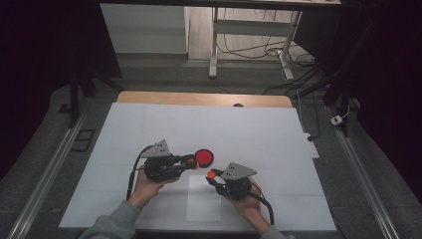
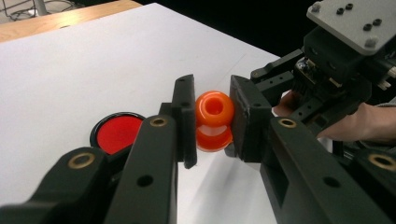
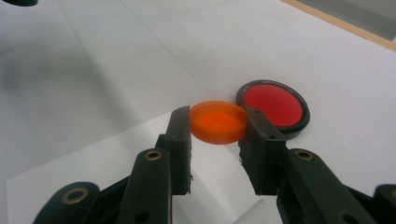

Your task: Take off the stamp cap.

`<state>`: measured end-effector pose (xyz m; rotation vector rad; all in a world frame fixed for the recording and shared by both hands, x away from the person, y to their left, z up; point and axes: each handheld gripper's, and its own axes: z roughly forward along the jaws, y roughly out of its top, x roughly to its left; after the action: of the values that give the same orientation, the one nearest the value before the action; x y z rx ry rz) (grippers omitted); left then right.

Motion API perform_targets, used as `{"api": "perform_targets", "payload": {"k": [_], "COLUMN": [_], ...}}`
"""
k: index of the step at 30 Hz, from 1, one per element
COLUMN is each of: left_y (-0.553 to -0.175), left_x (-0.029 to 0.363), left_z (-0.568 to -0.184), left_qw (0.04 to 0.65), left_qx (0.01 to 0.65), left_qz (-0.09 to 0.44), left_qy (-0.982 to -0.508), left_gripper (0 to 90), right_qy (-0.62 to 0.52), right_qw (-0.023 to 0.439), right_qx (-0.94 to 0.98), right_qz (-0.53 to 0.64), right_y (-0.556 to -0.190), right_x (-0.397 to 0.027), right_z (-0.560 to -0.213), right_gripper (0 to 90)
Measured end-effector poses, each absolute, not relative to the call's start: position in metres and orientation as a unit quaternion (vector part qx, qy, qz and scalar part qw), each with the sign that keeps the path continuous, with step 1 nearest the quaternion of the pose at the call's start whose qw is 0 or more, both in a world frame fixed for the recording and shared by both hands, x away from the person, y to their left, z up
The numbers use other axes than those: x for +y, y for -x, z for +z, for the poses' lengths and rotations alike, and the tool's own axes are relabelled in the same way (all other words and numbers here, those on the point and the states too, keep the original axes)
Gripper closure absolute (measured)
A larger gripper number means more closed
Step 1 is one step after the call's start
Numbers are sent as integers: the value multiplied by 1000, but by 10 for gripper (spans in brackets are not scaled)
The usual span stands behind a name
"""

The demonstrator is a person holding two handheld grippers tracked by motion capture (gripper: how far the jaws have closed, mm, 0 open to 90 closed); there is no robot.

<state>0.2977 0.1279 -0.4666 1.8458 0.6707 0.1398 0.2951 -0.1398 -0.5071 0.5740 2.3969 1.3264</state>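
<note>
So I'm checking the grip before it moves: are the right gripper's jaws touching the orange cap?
Touching. The right gripper view shows the right gripper with both jaws pressed against the orange cap's sides.

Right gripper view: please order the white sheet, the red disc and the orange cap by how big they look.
1. White sheet.
2 and 3. Red disc and orange cap look alike; the cap sits nearer the camera, so no ranking.

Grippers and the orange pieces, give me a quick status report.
Left gripper shut on orange bottle. Right gripper shut on orange cap, off the bottle. Red disc flat on the table, not in the way.
</note>
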Motion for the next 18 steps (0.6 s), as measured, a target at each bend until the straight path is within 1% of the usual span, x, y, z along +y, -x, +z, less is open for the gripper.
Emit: {"api": "perform_targets", "payload": {"k": [7, 18], "left_y": [-298, -298], "left_x": [125, 125], "left_z": [-470, -472], "left_qw": [544, 537], "left_qx": [282, 285], "left_qz": [55, 55], "left_qy": [-788, -792], "left_gripper": [729, 728], "right_qy": [-215, -245], "right_qw": [174, 180], "right_qx": [839, 830], "right_qz": [468, 467], "right_y": [-297, -296], "right_x": [-152, -182], "right_z": [-506, -508], "right_gripper": [648, 647]}}
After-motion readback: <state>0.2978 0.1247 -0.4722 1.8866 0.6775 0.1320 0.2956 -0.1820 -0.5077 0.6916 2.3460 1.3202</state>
